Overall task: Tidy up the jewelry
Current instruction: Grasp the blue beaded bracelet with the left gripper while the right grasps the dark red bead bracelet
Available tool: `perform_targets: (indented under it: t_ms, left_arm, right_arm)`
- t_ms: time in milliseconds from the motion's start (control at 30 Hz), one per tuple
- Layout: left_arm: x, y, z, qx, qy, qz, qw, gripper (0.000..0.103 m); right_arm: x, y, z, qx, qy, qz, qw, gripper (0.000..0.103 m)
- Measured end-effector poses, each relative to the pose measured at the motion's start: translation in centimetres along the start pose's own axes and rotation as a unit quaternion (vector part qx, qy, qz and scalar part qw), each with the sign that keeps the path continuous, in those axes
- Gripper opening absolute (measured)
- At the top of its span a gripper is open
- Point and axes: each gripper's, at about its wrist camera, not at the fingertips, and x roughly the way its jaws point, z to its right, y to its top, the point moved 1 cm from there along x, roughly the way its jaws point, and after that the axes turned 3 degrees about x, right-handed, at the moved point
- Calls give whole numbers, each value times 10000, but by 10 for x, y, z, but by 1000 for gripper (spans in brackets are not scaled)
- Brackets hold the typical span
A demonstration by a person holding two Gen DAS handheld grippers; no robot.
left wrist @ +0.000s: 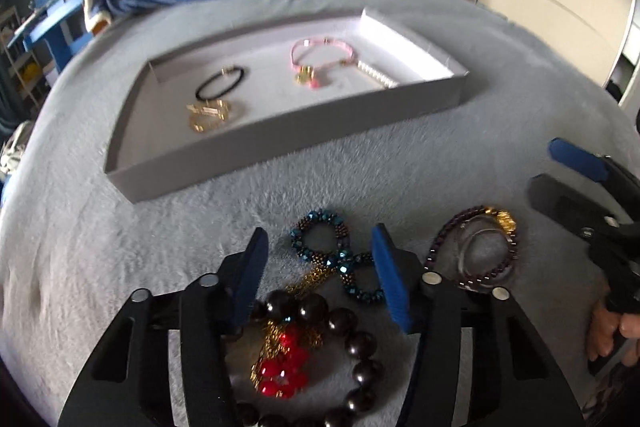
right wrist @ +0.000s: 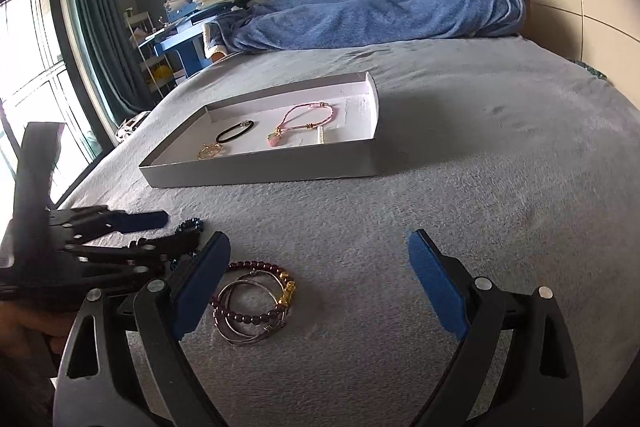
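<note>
On the grey blanket (left wrist: 400, 163), the shallow grey tray (left wrist: 280, 143) holds a black cord bracelet (left wrist: 219, 83), a gold piece (left wrist: 208, 115) and a pink bracelet (left wrist: 320, 61). Nearer, the left gripper (left wrist: 320, 267) stands half open over the blue beaded bracelet (left wrist: 320, 239), with the dark bead bracelet (left wrist: 352, 343) below; its pads touch nothing. Just right lies the purple bead bracelet (right wrist: 256, 297). The right gripper (right wrist: 320, 279) is wide open, holding nothing.

The dark bead bracelet (left wrist: 344, 359) runs off the left wrist view's bottom edge. In the right wrist view, the left gripper (right wrist: 160, 227) hides most of the blue beaded piece (right wrist: 191, 225), and the tray wall (right wrist: 264, 173) cuts off the pearl strand (right wrist: 320, 137).
</note>
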Motion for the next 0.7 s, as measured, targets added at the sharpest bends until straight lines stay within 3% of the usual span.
perform_targets:
  t_ms: [67,133,167,233,400,700]
  left_arm:
    - [5,1,1,-36,-17,-116,9999,51]
    - [7,1,1,-56,-61,-160,9998,39]
    - [8,1,2,-43,-78,-169,9998,24]
    - [8,0,5,5,-138,-132,9998,15]
    - [-5,-2,2,-105,-215,188,9995,15]
    - [-62,2,-26,-587,-337,981,9929,15]
  right_arm:
    - [1,0,1,31,2,-23,10000,90]
    - [1,0,2,41,5,-41,10000,90]
    - [2,0,1,35,7,-53,10000,90]
    - [2,-1,0,10,7,-65,10000,89]
    - [2,-1,-5,-76,152,-103,9998,89]
    - [7,-13,-29,-481,452,-527,9964,88]
